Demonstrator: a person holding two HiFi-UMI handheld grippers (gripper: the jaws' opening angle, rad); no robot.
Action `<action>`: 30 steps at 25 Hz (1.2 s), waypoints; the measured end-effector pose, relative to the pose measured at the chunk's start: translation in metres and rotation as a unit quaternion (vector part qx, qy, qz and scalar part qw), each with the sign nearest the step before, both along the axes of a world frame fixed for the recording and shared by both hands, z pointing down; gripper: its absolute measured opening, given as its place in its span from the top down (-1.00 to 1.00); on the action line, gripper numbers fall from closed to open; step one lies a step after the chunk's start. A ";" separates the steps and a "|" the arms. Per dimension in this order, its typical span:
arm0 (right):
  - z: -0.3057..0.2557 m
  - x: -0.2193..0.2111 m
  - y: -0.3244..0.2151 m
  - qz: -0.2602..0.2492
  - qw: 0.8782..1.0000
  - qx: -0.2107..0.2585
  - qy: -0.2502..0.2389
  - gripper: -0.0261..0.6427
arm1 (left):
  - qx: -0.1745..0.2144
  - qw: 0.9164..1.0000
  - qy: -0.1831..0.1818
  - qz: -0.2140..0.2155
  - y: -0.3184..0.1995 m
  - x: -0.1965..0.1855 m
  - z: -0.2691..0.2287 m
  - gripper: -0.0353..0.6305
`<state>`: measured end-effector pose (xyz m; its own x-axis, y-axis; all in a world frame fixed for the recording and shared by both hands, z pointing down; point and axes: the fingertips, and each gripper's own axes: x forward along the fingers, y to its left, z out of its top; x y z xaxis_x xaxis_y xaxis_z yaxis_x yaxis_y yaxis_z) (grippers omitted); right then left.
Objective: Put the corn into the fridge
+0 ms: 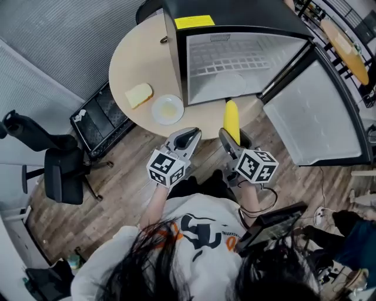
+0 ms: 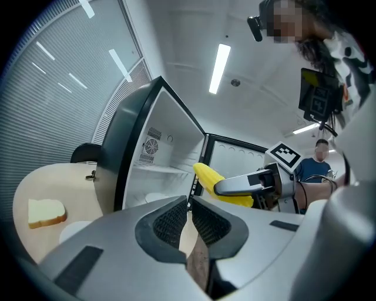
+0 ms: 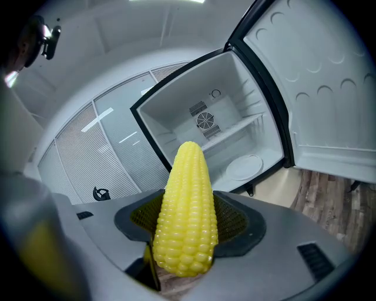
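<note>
Dark hair and a white printed shirt [image 1: 202,226] fill the bottom of the head view, and both arms reach forward over a wood-plank floor [image 1: 117,176]. Just beyond them, the left hand-held gripper [image 1: 189,136] has its jaws drawn together on nothing, tips at the near edge of the round beige counter [image 1: 126,64]. Beside it, the right hand-held gripper [image 1: 234,141] clamps the corn [image 1: 232,119] by its thick end between both pads. The yellow cob juts forward past the jaw tips over the counter edge, its tapered end aimed at the fridge opening but not yet inside. On the counter to the left sit a small white plate [image 1: 167,109] and, further left, a slice of bread [image 1: 138,94]. Behind them stands the black mini fridge [image 1: 235,9], its door [image 1: 311,111] swung wide to the right. A pale round dish [image 3: 245,166] lies on the white interior's floor beneath a single shelf.
</note>
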<state>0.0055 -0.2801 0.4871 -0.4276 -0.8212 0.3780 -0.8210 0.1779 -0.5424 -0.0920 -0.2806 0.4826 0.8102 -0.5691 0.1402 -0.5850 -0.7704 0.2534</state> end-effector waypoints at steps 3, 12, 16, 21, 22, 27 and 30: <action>0.001 -0.002 -0.011 0.000 1.000 0.000 0.006 0.14 | -0.001 1.000 0.003 0.003 -0.007 -0.005 0.002 0.83; -0.023 0.048 -0.087 0.000 0.999 0.038 0.036 0.14 | 0.018 1.000 -0.002 -0.001 -0.056 0.031 -0.009 0.83; -0.033 0.075 -0.130 -0.003 0.997 0.054 0.060 0.14 | 0.024 1.000 -0.002 -0.008 -0.079 0.048 -0.015 0.83; -0.041 0.101 -0.185 -0.023 0.989 0.066 0.130 0.14 | 0.026 1.000 -0.010 -0.014 -0.100 0.065 -0.018 0.83; -0.041 0.104 -0.196 -0.030 0.987 0.068 0.144 0.14 | 0.024 0.999 -0.010 -0.018 -0.103 0.067 -0.017 0.83; -0.041 0.099 -0.244 -0.079 0.965 0.081 0.238 0.14 | 0.019 0.999 -0.017 -0.039 -0.119 0.068 -0.013 0.83; -0.037 0.086 -0.264 -0.120 0.939 0.091 0.309 0.14 | 0.016 0.998 -0.022 -0.049 -0.124 0.069 -0.010 0.83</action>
<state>0.0920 -0.5441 0.4499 -0.3527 -0.8046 0.4777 -0.8938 0.4409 0.0827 -0.0235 -0.4046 0.4723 0.7443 -0.6496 0.1548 -0.6675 -0.7164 0.2029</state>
